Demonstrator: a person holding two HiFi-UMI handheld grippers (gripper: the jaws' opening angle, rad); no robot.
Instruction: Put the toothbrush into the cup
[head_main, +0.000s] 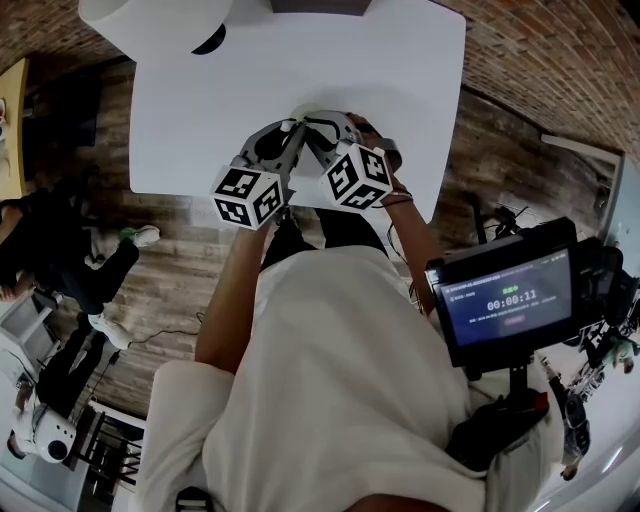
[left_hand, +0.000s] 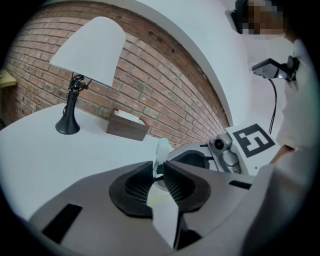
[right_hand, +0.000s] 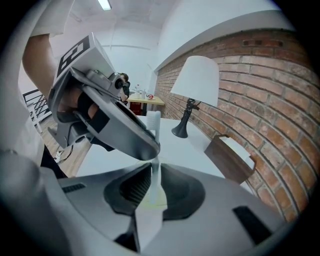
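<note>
A pale, translucent toothbrush (left_hand: 161, 152) stands upright between the nearly closed jaws of my left gripper (left_hand: 161, 176). The toothbrush (right_hand: 154, 165) also runs up through the closed jaws of my right gripper (right_hand: 153, 186) and passes behind the left gripper's finger (right_hand: 131, 134). In the head view both grippers, left (head_main: 283, 150) and right (head_main: 318, 140), meet tip to tip over the white table's (head_main: 300, 60) near edge and hide what lies under them. A pale rounded shape shows low between the jaws in both gripper views. I cannot tell whether it is the cup.
A white-shaded lamp (left_hand: 87, 55) on a black stand and a brown tissue box (left_hand: 126, 127) stand at the table's far side against a brick wall. A screen on a stand (head_main: 510, 295) is at my right. A seated person's legs (head_main: 90, 270) are on the left floor.
</note>
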